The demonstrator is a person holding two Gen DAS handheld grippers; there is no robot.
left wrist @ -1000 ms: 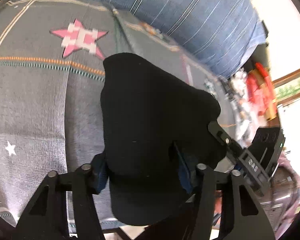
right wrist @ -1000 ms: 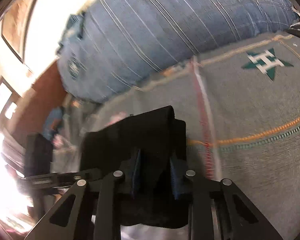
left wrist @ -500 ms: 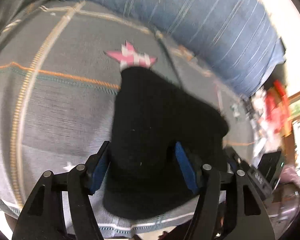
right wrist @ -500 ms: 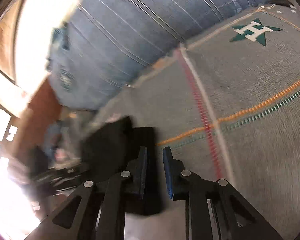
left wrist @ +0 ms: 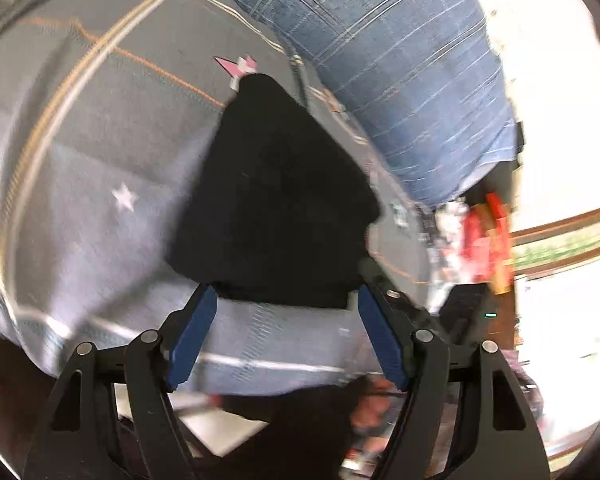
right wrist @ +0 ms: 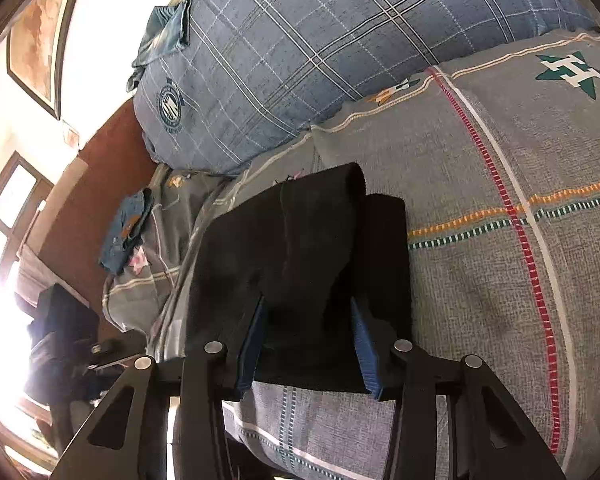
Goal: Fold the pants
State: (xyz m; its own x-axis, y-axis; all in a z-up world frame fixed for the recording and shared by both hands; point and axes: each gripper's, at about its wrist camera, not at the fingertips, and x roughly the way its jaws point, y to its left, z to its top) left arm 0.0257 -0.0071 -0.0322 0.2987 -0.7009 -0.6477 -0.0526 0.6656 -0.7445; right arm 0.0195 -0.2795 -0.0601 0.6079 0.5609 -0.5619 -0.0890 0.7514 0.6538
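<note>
The black pants [left wrist: 276,200] lie folded into a compact bundle on the grey patterned bedspread [left wrist: 100,168]. My left gripper [left wrist: 286,312] is open and empty, its blue pads just short of the bundle's near edge. In the right wrist view the pants [right wrist: 308,248] lie folded with an upper flap raised. My right gripper [right wrist: 306,320] is open with its pads either side of the near part of the flap; I cannot tell whether they touch the cloth.
A large blue plaid pillow [right wrist: 320,52] lies along the far side of the bed. Folded blue jeans [right wrist: 126,232] sit at the far left. The bed's front edge [left wrist: 260,368] is right under the left gripper. Red clutter [left wrist: 486,240] stands beyond the bed.
My left gripper has let go of the pants and drawn back; the bundle now lies on the bed. My right gripper's jaws have opened wider around the bundle's near part.
</note>
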